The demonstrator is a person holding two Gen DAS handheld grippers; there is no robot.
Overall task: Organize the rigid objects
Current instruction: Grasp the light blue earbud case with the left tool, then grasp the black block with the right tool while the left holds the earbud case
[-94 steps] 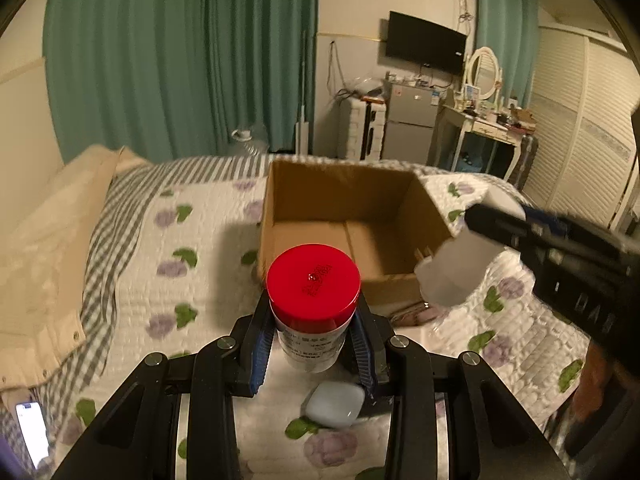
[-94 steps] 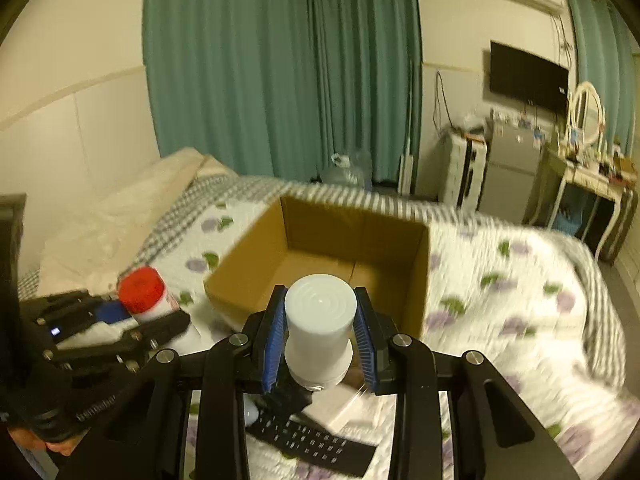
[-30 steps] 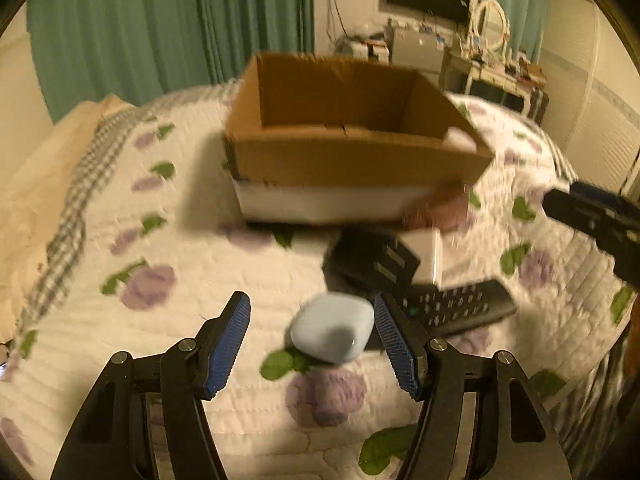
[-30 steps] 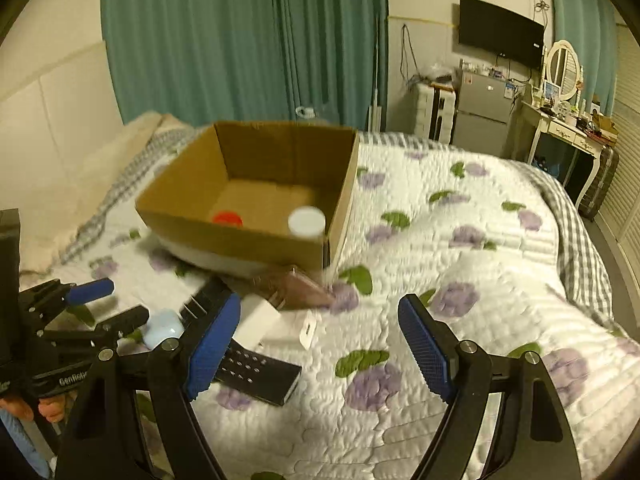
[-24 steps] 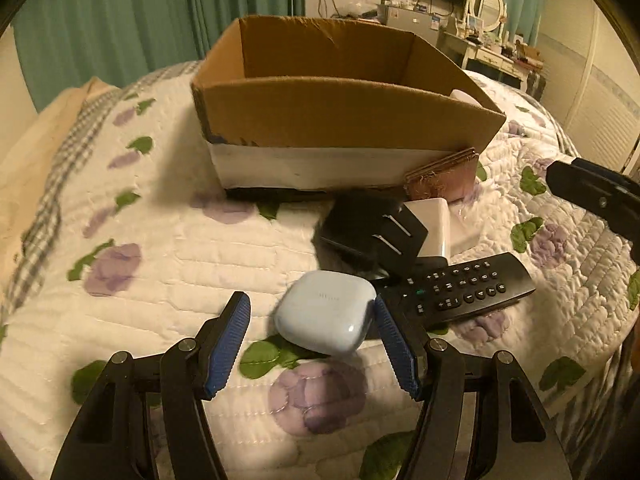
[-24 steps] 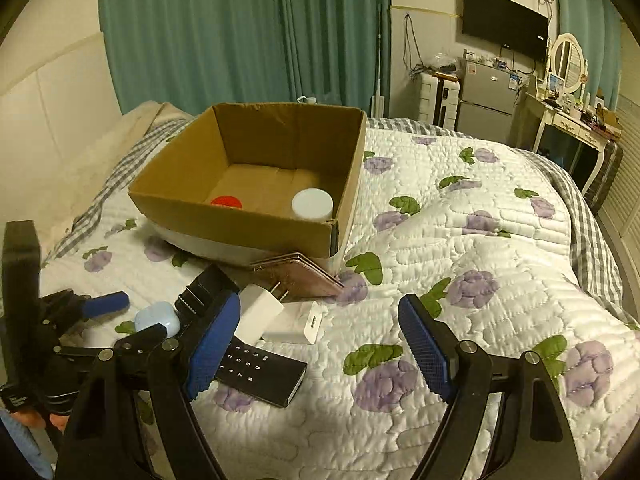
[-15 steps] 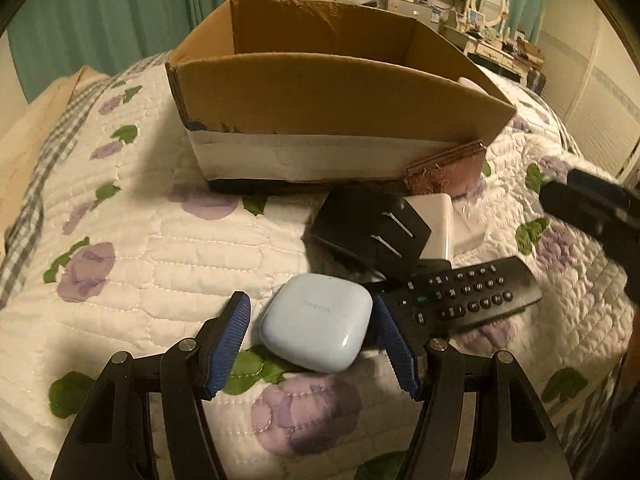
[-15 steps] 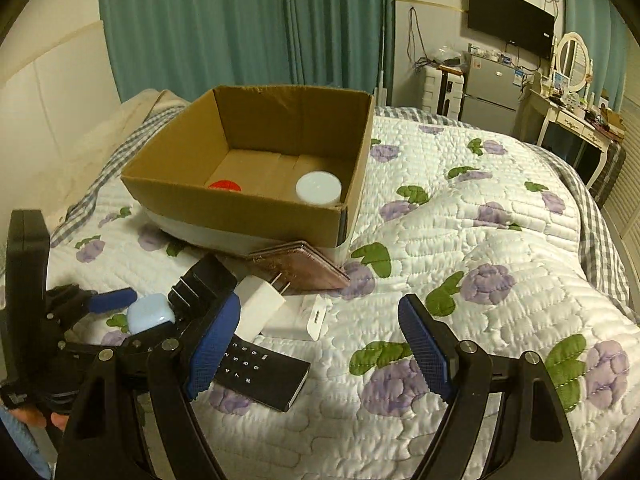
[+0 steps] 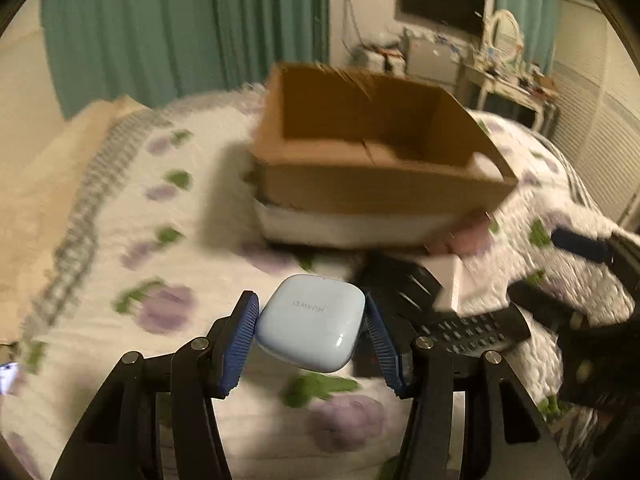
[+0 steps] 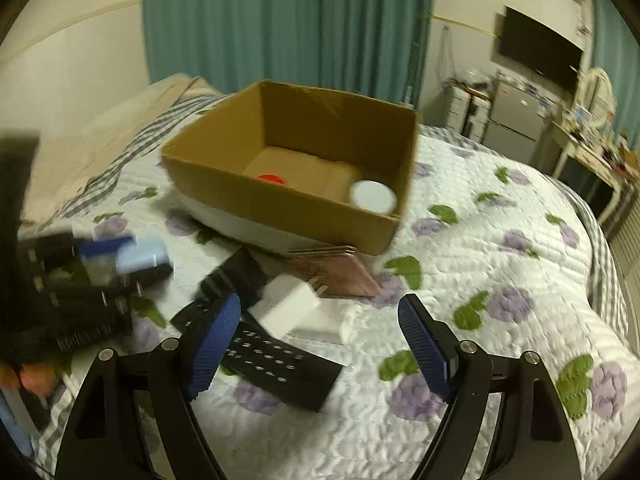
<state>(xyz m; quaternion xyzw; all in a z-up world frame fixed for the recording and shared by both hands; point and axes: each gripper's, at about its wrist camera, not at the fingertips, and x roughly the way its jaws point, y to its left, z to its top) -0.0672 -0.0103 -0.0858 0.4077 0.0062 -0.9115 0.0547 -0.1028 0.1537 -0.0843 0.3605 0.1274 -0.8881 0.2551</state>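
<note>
The left tool (image 9: 308, 334) pinches the pale-blue rounded earbud case (image 9: 311, 322) above the quilted bed (image 10: 500, 280). The right tool (image 10: 320, 342) is spread, empty. Two lidded jars sit in the brown cardboard box (image 10: 280, 196); the black remote control (image 10: 276, 354), white charger (image 10: 286, 310) and brown wallet (image 10: 340, 274) remain outside.

Glossy plastic earbud case (image 9: 311, 322), matt cardboard box (image 10: 296, 168), quilted cloth bedspread (image 10: 500, 248).

Two low wrist views facing across the bed (image 10: 500, 264), both sharing the cardboard box (image 9: 380, 188).
</note>
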